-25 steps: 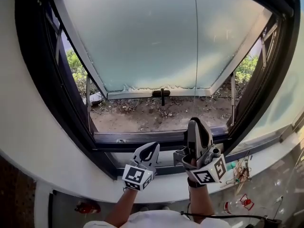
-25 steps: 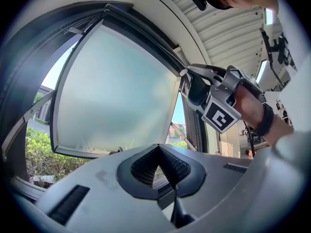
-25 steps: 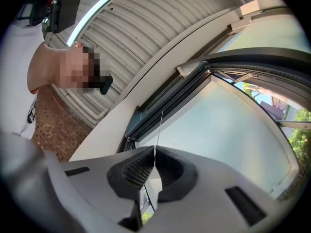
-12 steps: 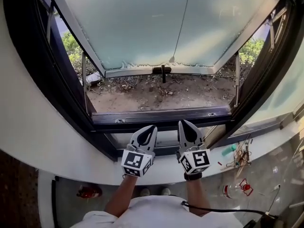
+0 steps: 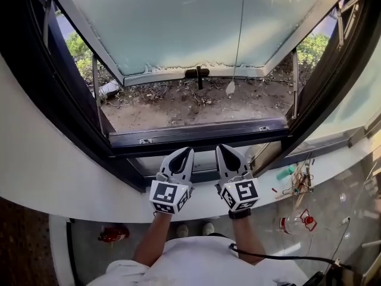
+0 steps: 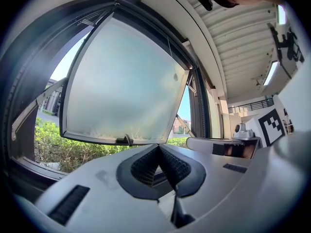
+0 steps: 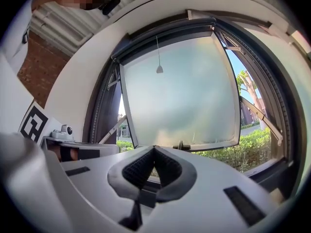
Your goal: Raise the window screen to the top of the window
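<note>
Window screen itself cannot be made out. Left gripper (image 5: pixel 186 152) and right gripper (image 5: pixel 221 150) each hold 2 jaws pressed together, empty, side by side over the white sill (image 5: pixel 71 183). Beyond lie the dark frame rail (image 5: pixel 196 137), open air, and a pull cord (image 5: pixel 231 87) before the outward-tilted frosted sash (image 5: pixel 178 22).

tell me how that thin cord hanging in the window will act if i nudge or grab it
Probably floppy: the cord is a thin line hanging free, so a nudge would likely just swing it. The small pull at its end looks light, yet seems to keep the line straight. The cord may slip through a grip unless pinched at the pull.
</note>
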`<state>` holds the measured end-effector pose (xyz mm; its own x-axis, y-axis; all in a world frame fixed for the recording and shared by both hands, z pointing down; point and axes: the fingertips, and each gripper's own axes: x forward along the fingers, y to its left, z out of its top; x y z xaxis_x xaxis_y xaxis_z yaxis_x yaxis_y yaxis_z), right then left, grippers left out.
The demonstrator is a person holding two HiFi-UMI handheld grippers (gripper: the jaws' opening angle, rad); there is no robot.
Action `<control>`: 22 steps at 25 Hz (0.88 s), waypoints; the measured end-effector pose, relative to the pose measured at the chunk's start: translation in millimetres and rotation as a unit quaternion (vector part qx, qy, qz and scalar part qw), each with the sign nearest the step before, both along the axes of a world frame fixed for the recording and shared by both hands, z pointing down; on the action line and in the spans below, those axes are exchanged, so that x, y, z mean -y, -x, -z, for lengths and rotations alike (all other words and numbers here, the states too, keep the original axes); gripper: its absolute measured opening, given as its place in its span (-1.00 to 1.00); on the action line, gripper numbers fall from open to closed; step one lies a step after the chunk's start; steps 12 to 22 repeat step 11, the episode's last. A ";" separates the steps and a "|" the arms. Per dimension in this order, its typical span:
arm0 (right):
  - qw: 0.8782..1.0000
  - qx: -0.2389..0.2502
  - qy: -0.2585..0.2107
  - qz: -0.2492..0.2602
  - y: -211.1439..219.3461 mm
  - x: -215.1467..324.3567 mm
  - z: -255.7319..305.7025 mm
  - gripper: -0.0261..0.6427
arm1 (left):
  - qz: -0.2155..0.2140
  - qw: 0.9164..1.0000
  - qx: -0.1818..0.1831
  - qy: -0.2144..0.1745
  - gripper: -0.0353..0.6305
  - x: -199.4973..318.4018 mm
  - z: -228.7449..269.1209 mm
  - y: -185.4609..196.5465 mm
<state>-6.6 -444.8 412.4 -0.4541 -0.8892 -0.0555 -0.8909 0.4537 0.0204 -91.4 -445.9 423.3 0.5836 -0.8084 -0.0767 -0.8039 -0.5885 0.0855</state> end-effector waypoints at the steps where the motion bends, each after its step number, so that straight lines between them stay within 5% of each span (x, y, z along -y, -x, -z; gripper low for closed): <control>1: 1.000 -0.001 0.001 0.001 1.4 0.1 -0.6 -0.92 | -0.001 1.000 -0.002 0.000 -0.89 0.6 -0.3 0.0; 22: 1.000 -0.004 0.018 0.012 29.3 -2.4 -19.8 -0.92 | 0.000 1.000 -0.017 0.008 -0.89 -2.1 -9.5 26.7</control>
